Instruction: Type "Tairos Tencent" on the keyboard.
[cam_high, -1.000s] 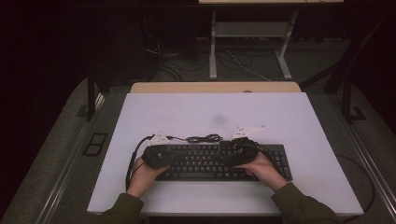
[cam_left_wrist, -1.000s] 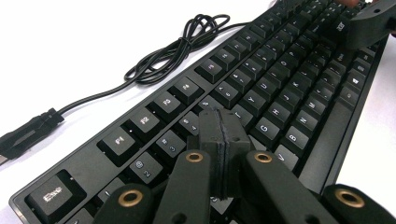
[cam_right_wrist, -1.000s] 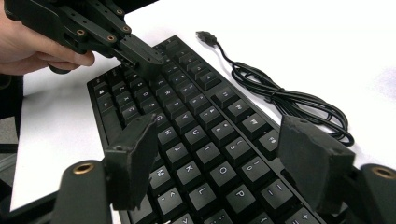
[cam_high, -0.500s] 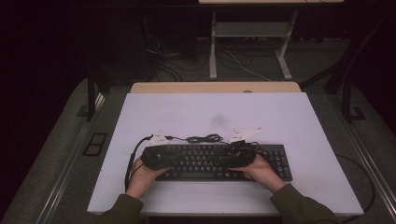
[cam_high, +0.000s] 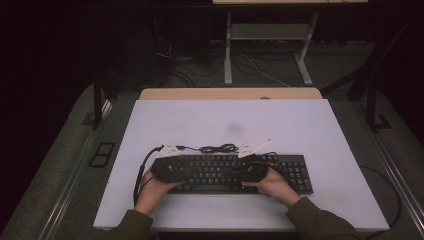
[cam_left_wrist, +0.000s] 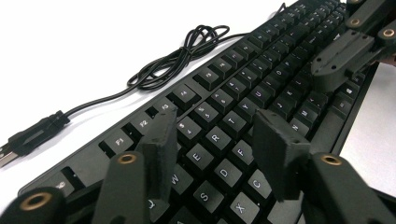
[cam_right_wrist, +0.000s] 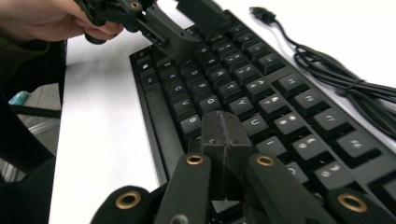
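So, typing step: both claws poke keys on the keyboard (cam_high: 235, 172), near edge of the desk (cam_high: 310, 125). Left claw (cam_left_wrist: 219, 135) apart over the W–F keys, jaws just opening, nothing between. Right claw (cam_right_wrist: 224, 135) together, just closed from wide, tip over the keys. Next: pressing one key squarely.
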